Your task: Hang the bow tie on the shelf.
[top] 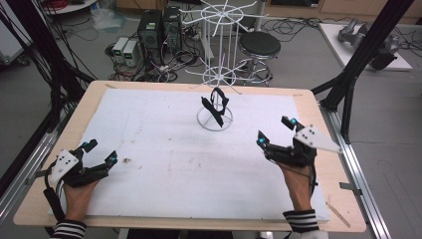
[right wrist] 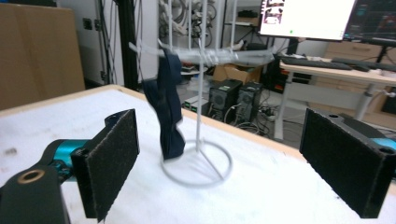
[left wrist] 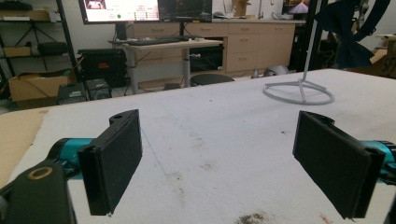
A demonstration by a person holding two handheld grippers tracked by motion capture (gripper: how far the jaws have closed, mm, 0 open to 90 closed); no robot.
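Both claws, left claw (top: 101, 152) and right claw (top: 274, 130), spread empty; I'd approach what looks like dark cloth (right wrist: 169, 109) on the wire stand (right wrist: 196, 164) slowly.

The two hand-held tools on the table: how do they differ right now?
The left tool sits near the table's front left corner, far from the white wire stand; the right tool sits farther up the table, nearer that stand. In the right gripper view the stand, with a dark strap hanging on it, looms close; in the left gripper view it is distant. Both tools stand open and hold nothing.
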